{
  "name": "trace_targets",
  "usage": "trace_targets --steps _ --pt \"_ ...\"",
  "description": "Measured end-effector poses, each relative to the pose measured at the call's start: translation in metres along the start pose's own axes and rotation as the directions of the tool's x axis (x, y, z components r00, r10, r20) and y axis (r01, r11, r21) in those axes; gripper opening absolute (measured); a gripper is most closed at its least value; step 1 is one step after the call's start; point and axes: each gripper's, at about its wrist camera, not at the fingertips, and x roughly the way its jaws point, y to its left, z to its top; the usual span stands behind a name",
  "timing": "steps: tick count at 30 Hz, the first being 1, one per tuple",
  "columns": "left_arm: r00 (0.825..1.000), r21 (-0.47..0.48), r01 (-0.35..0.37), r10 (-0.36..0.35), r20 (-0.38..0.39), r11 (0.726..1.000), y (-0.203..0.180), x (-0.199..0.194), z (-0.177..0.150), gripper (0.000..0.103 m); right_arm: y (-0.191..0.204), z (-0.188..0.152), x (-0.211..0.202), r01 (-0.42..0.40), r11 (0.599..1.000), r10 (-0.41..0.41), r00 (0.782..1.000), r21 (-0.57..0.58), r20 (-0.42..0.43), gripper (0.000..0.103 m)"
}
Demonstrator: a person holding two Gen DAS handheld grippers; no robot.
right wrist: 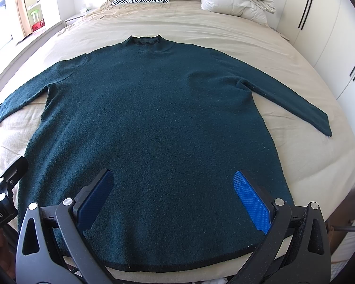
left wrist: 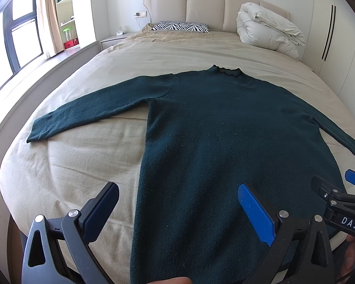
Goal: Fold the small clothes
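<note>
A dark green long-sleeved sweater (left wrist: 215, 123) lies flat on the beige bed (left wrist: 66, 165), collar away from me, both sleeves spread out to the sides. It also fills the right wrist view (right wrist: 158, 118), its hem near the bed's front edge. My left gripper (left wrist: 177, 194) is open and empty, hovering over the sweater's lower left side. My right gripper (right wrist: 174, 177) is open and empty above the lower middle of the sweater. The right gripper also shows at the right edge of the left wrist view (left wrist: 338, 194). The left gripper also shows at the left edge of the right wrist view (right wrist: 7, 172).
A zebra-print pillow (left wrist: 181, 26) and a bundled white duvet (left wrist: 269, 27) lie at the head of the bed by the padded headboard (left wrist: 201, 4). A window and curtain (left wrist: 47, 16) are on the left, white wardrobes (right wrist: 331, 35) on the right.
</note>
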Motion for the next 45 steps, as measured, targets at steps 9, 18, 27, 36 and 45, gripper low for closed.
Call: trace_targets --steps 9,18,27,36,45 --pt "1.0 -0.004 0.002 -0.002 -0.004 1.0 0.0 0.001 -0.002 0.103 0.002 0.0 0.002 0.0 1.0 0.0 1.0 -0.01 -0.003 0.103" --pt "0.999 -0.042 0.017 -0.018 -0.027 0.999 0.01 0.001 -0.005 0.103 0.007 0.002 0.002 -0.001 1.0 0.0 1.0 -0.024 -0.007 0.103" --pt "0.999 -0.085 0.026 -0.028 -0.03 0.996 0.029 0.004 -0.005 0.103 0.015 0.005 0.003 0.0 0.999 -0.001 1.0 -0.04 -0.012 0.103" --pt "0.976 -0.335 0.214 -0.184 0.12 0.918 0.131 -0.016 0.023 0.103 0.024 0.016 -0.009 -0.067 0.997 0.068 0.996 -0.025 0.054 0.103" --pt "0.971 -0.457 0.228 -0.166 0.173 0.86 0.203 -0.007 0.015 0.103 0.055 0.042 -0.038 -0.248 0.968 0.252 0.945 -0.049 0.21 0.103"
